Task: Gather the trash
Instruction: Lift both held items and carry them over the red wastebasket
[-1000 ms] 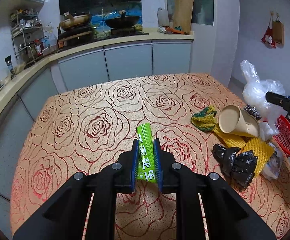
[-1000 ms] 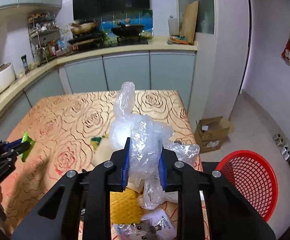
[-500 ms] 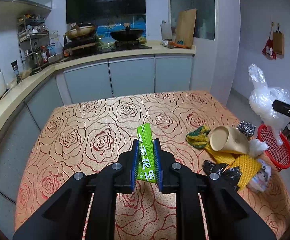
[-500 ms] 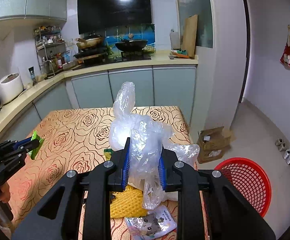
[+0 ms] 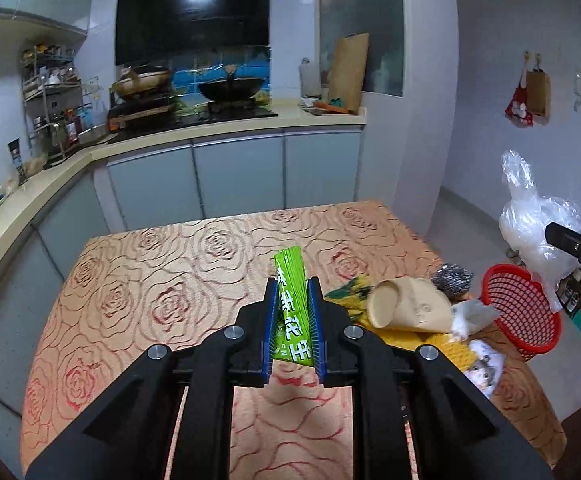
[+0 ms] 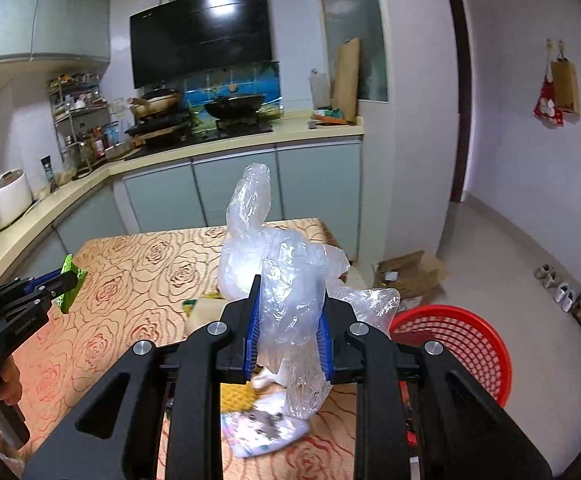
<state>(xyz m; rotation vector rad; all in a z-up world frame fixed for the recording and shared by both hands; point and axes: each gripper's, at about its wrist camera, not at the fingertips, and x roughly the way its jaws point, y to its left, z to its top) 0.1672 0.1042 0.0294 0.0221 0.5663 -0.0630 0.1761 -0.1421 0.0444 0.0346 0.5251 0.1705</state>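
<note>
My left gripper (image 5: 293, 322) is shut on a green wrapper (image 5: 292, 308) and holds it above the rose-patterned table (image 5: 162, 288). My right gripper (image 6: 289, 322) is shut on a clear plastic bag (image 6: 286, 280), held up over the table's right end. In the left wrist view that bag (image 5: 534, 224) hangs above a red mesh basket (image 5: 522, 312) on the floor beside the table. More trash lies at the table's right end: a tan paper cup (image 5: 406, 308) on its side, yellow netting (image 5: 422, 340), a steel scourer (image 5: 450, 278) and a printed packet (image 6: 262, 428).
Kitchen counters (image 5: 218, 128) with a stove and pans run behind and along the left of the table. A cardboard box (image 6: 406, 276) and shoes (image 6: 554, 284) sit on the floor to the right. A person's hand (image 6: 6, 384) holds the left gripper's handle.
Both grippers have risen and drawn back from the table with their loads; the table and trash pile look lower and farther. The plastic bag has shifted right, toward the red basket.
</note>
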